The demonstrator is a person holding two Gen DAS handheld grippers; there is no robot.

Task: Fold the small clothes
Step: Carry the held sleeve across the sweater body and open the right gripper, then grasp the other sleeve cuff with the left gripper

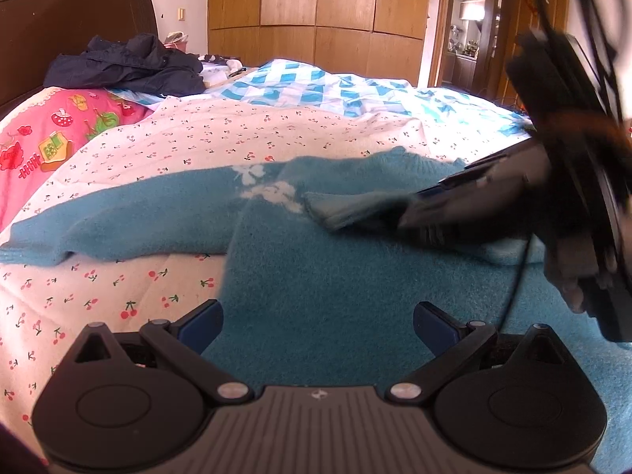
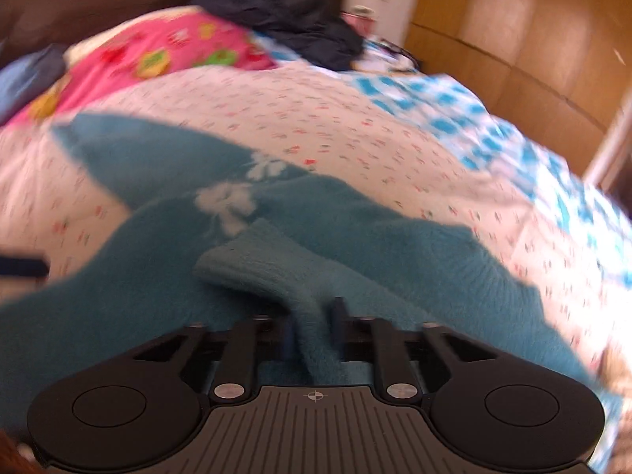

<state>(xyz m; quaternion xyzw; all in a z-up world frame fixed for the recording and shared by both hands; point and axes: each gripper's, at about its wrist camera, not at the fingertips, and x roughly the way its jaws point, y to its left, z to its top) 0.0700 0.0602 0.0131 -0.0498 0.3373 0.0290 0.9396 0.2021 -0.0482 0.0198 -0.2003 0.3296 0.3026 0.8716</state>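
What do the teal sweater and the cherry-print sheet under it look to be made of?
Teal sweater: looks like a fuzzy, brushed knit, wool or acrylic; matte, with a soft nap and a ribbed cuff on the sleeve that the right gripper pinches.
Cherry-print sheet: looks like thin woven cotton or a blend; smooth, matte, with shallow creases. Neither fibre can be told for sure.

the sweater point(image 1: 355, 276) lies flat on the sheet point(image 1: 237, 130) of the bed, one sleeve point(image 1: 98, 229) stretched left, the other sleeve point(image 2: 276, 276) folded onto its body. behind the sheet: pillow point(image 1: 59, 134) left, jacket point(image 1: 130, 63) on it, wardrobe point(image 1: 316, 4) beyond.
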